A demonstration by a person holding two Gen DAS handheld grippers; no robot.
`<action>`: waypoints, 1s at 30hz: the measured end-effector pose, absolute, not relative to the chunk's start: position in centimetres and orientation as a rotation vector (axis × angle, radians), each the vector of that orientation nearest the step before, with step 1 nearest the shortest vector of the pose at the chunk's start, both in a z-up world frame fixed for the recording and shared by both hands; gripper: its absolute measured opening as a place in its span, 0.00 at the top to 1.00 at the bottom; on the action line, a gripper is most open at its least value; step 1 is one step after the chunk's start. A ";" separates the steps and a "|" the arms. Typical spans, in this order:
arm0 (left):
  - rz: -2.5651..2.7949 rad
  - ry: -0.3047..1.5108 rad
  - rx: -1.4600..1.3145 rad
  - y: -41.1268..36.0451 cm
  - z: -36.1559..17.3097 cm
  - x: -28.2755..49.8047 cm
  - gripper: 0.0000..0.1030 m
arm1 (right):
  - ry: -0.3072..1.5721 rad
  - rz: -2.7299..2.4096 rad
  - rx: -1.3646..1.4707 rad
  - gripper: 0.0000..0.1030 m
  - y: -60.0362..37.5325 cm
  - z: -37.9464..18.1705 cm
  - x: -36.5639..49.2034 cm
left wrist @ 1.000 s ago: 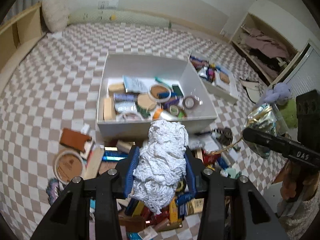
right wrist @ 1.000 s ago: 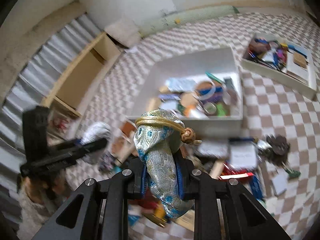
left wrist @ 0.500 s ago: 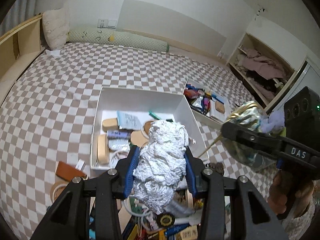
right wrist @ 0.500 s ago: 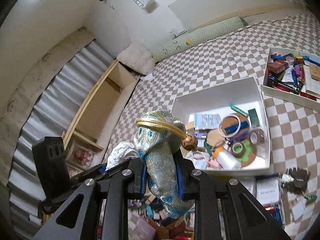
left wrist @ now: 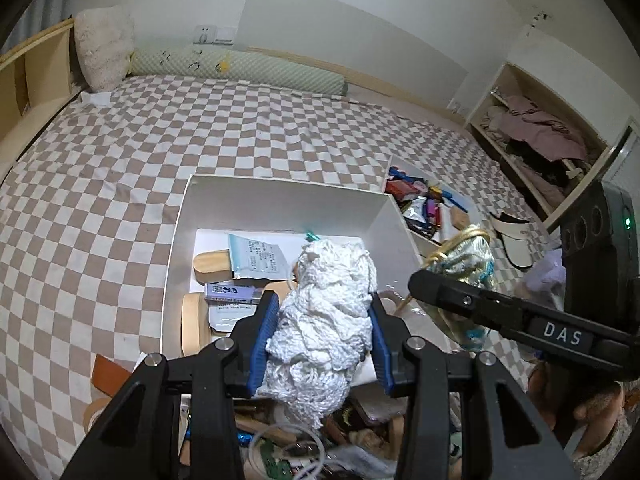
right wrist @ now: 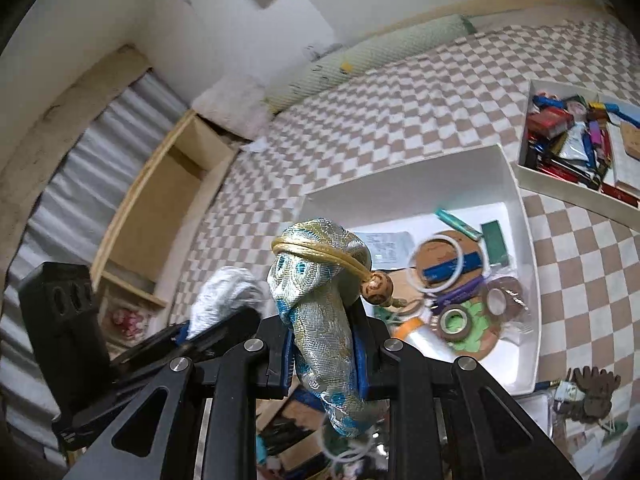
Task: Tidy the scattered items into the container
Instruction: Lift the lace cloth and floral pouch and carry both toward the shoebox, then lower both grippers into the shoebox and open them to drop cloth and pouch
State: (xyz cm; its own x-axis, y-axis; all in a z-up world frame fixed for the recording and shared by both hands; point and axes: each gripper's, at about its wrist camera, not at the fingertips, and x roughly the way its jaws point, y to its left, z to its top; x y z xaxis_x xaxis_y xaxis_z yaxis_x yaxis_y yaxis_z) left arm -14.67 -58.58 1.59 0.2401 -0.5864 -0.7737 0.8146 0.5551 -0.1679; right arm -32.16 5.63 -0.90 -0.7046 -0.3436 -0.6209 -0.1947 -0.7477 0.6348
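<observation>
The left tool (left wrist: 322,336) is clenched on a crumpled white knitted cloth (left wrist: 324,320), its 2 blue pads pressing both sides. The right tool (right wrist: 322,356) grips a silver-blue brocade drawstring pouch (right wrist: 320,300) with a gold cord and wooden bead (right wrist: 377,289). Both hover above the near end of the open white rectangular box (left wrist: 280,200) on the checkered bed (left wrist: 120,160); the box holds tape rolls, cork discs and packets. A second white tray (right wrist: 576,188) of small items, possibly pens, sits beside it.
</observation>
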 end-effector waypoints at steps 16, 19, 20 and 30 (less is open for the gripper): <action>-0.872 0.956 0.393 -61.3 -5.3 -10.3 0.59 | -1.105 -2.529 1.361 0.77 6.5 -7.0 -37.5; -0.866 0.968 0.403 -61.7 -6.1 -9.8 0.59 | -1.096 -2.518 1.373 0.77 6.3 -7.6 -38.4; -0.864 0.969 0.405 -61.7 -6.3 -9.6 0.59 | -1.095 -2.514 1.379 0.77 6.3 -7.8 -38.7; -0.851 0.944 0.469 -62.6 -7.6 -9.9 0.59 | -1.059 -2.528 1.435 0.77 6.7 -9.0 -39.6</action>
State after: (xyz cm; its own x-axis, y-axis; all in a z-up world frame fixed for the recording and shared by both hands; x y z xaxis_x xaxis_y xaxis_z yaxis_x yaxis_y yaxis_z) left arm -9.90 -62.65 -7.56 0.3084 -0.4241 -0.8515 0.8030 0.5960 -0.0060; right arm -39.58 6.75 -8.97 -0.5690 -0.3565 -0.7411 -0.2784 -0.7645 0.5815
